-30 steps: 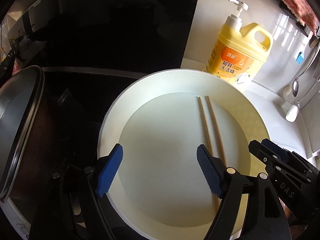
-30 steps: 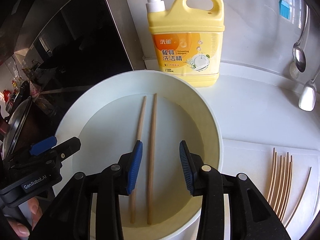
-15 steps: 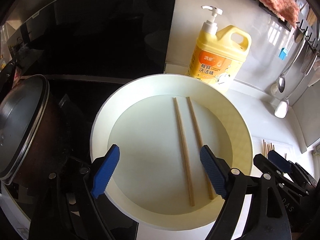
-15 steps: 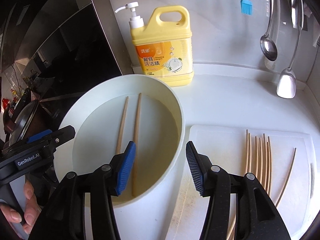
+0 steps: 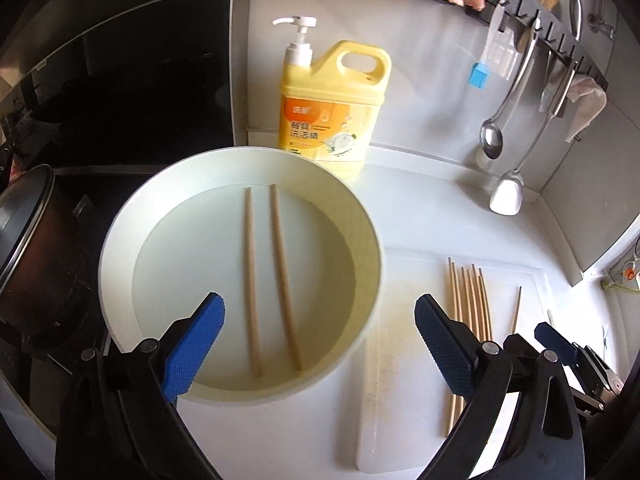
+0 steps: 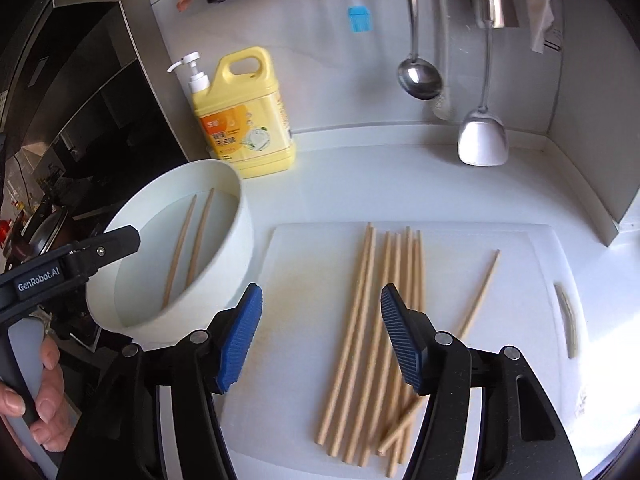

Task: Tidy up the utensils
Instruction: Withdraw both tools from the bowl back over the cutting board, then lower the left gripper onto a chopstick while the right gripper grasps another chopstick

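Two chopsticks (image 5: pixel 272 280) lie in the one white bowl (image 5: pixel 120 248), roughly eight more on the cutting board (image 6: pixel 520 280), both tools, left (image 5: pixel 320 344) and right (image 6: pixel 320 336), just spread and empty.

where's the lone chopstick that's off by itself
In the right wrist view the lone chopstick lies slanted on the white cutting board, right of the chopstick bundle and left of the board's handle slot.
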Motion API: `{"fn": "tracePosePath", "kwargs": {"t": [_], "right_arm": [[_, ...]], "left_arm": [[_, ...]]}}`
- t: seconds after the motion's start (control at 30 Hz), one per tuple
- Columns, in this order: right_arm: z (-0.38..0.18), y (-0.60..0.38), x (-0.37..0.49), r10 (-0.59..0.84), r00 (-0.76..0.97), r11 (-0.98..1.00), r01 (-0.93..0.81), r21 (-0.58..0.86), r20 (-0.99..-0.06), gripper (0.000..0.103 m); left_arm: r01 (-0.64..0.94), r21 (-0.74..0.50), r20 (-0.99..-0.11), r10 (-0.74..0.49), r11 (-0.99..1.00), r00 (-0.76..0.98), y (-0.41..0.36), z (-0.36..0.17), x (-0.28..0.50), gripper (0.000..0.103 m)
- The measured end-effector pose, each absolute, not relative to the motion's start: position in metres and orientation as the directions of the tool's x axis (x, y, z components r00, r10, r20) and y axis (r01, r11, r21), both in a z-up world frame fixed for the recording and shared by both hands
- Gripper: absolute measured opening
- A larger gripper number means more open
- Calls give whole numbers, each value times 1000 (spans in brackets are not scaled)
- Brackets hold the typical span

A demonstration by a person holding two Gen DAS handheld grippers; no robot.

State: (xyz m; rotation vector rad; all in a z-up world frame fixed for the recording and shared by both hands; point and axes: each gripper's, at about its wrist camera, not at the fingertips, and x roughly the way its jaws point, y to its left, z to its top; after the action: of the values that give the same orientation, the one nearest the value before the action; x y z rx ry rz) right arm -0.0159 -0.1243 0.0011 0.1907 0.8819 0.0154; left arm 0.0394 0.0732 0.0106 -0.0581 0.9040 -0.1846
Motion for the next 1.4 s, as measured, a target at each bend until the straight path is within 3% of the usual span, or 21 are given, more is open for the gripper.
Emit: {"fn": "tracePosePath", "kwargs": {"t": [0.4,0.7,1.0,1.4], "right_arm": [[-33,-227,-59,57,591,974,145,176,-804,60],[-76,-228,-46,65,579,970,156,188,-813,60],[-90,-218,-37,-81,621,965,245,95,-779,60],[-97,-209,-39,-153,605,969,247,2,-781,60]], "left_arm": [[116,-87,-803,-139,989,579,-12,-21,-6,96],[74,-69,-804,-100,995,587,-21,-56,-5,96],[151,-30,-756,-121,988,643,-30,-79,4,96],[202,-62,-776,-174,977,606,-40,-97,15,96]]}}
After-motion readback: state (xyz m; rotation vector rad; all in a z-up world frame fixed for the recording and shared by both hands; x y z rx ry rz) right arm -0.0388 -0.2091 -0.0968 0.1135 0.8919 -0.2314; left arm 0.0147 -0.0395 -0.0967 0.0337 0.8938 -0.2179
